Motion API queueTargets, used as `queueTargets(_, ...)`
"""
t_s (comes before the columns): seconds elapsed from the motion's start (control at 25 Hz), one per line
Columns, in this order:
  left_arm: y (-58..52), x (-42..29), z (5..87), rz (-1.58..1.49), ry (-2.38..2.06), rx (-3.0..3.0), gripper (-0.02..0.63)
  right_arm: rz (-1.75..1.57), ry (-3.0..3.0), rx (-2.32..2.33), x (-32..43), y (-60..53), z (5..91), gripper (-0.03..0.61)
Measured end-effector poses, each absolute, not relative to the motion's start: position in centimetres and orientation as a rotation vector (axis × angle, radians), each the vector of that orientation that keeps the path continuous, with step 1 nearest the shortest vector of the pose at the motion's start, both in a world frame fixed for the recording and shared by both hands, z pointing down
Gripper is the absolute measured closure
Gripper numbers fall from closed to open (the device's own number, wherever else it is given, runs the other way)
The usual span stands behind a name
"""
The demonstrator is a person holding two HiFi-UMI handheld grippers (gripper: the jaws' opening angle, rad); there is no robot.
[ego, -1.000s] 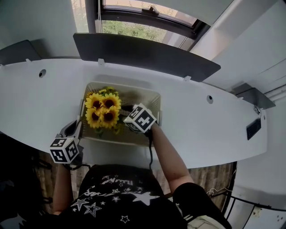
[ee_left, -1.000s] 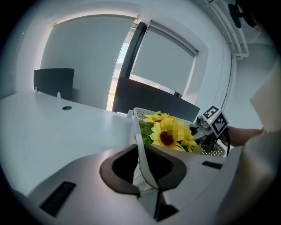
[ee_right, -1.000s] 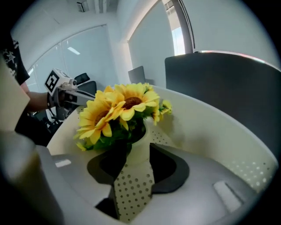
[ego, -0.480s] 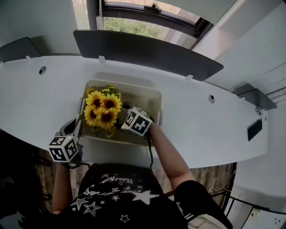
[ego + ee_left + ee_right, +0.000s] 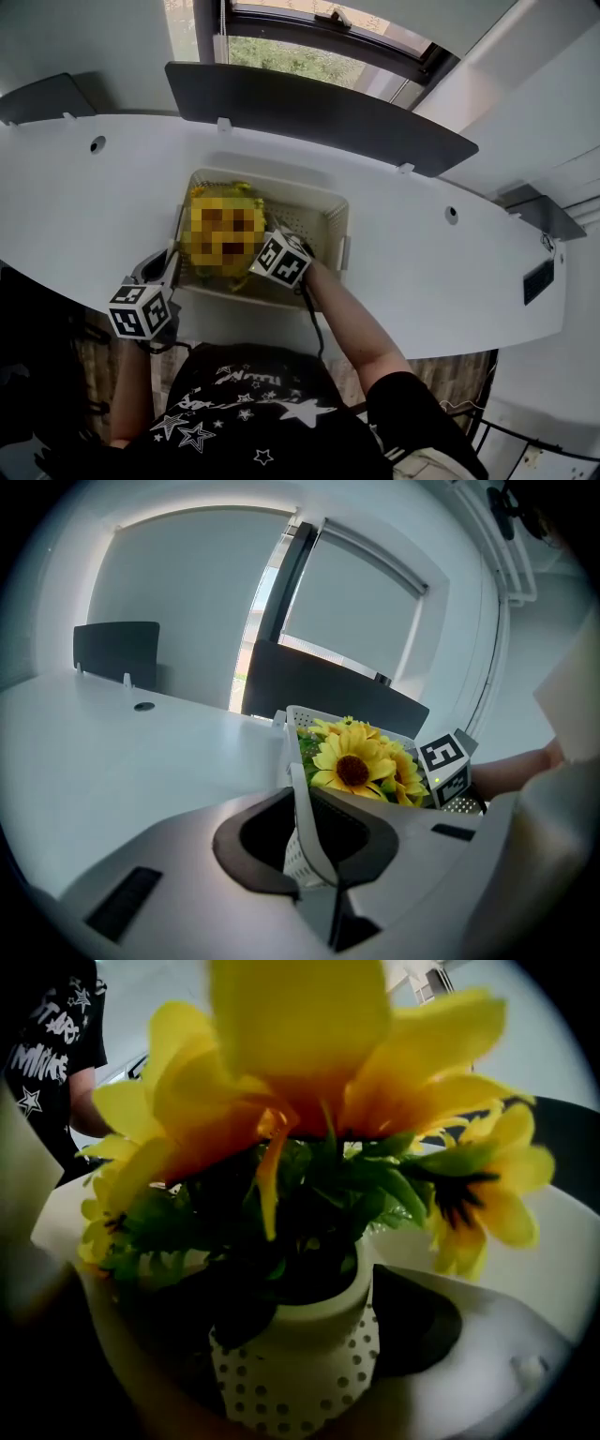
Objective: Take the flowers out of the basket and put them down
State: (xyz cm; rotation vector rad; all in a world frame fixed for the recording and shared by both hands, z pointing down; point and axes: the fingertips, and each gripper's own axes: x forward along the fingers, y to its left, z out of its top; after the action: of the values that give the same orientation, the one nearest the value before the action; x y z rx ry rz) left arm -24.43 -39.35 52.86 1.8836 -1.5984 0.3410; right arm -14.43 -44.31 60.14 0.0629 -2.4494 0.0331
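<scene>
L gripper [image 5: 314, 850] clamps basket [image 5: 292, 726] wall; R gripper [image 5: 281, 1335] jaws, just opened wide, straddle dotted sunflower pot [image 5: 309, 1382] w/o gripping.

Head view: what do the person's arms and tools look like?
The left tool and right tool are pale grey, each topped by a white cube with black square markers. A black cable runs from the right one along the forearm. The person wears a black short-sleeved T-shirt with white stars.
</scene>
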Motion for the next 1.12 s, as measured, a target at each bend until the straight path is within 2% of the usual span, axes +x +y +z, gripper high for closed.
queueTargets(0.24, -39.1, -24.2, 53.1, 0.328, -1.587, 1.875, 0.563, -0.013, -2.502, 0.034, -15.6, -43.8, 60.7, 0.092)
queueTargets(1.12, -38.7, -23.7, 53.3, 0.37, -1.584, 1.878, 0.568, 0.059, -2.602, 0.127, -17.3, -44.7, 60.0, 0.077)
